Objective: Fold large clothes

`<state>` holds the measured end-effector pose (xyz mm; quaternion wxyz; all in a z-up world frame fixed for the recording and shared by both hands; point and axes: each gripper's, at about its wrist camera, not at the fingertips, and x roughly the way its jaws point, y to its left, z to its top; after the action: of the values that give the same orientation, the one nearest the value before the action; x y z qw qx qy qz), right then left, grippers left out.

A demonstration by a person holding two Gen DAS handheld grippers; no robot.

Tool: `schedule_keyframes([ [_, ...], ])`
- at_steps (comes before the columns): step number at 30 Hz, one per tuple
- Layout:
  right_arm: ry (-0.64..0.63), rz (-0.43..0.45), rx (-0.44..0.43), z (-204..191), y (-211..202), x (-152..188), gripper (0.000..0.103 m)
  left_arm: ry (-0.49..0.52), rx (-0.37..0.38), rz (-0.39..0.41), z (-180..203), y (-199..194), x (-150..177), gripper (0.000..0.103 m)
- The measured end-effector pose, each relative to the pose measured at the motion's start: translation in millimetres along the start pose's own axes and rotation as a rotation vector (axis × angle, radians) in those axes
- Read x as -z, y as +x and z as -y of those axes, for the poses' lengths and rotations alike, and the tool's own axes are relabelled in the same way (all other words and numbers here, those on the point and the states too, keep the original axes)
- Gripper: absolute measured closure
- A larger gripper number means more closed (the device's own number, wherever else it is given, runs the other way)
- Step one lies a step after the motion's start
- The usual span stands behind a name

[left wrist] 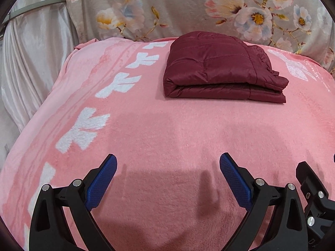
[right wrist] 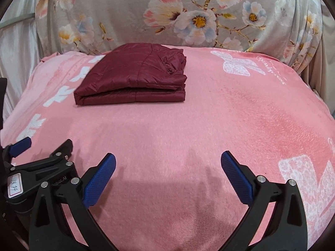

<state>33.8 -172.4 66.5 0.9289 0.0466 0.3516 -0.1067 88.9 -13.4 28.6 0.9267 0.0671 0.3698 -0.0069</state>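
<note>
A dark red quilted jacket (left wrist: 222,71) lies folded into a neat stack at the far side of the pink blanket (left wrist: 167,129). It also shows in the right wrist view (right wrist: 134,77), far left of centre. My left gripper (left wrist: 168,162) is open and empty, held over the near part of the blanket, well short of the jacket. My right gripper (right wrist: 168,161) is open and empty too, beside the left one. The left gripper's body (right wrist: 39,167) shows at the lower left of the right wrist view.
The pink blanket has white bow patterns (left wrist: 83,129) along its left side and white butterflies (right wrist: 238,64) at the right. A grey floral cloth (left wrist: 188,8) hangs behind it. Pale satin fabric (left wrist: 31,62) drapes at the left.
</note>
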Motion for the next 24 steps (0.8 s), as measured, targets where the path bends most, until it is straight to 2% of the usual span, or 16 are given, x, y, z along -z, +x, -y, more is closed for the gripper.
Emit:
schedule_keyframes([
  [24, 0.007, -0.008, -0.019, 8.8, 3.1, 0.3, 0.005, 0.011, -0.001, -0.004, 2.8, 0.7, 0.9, 0.007],
])
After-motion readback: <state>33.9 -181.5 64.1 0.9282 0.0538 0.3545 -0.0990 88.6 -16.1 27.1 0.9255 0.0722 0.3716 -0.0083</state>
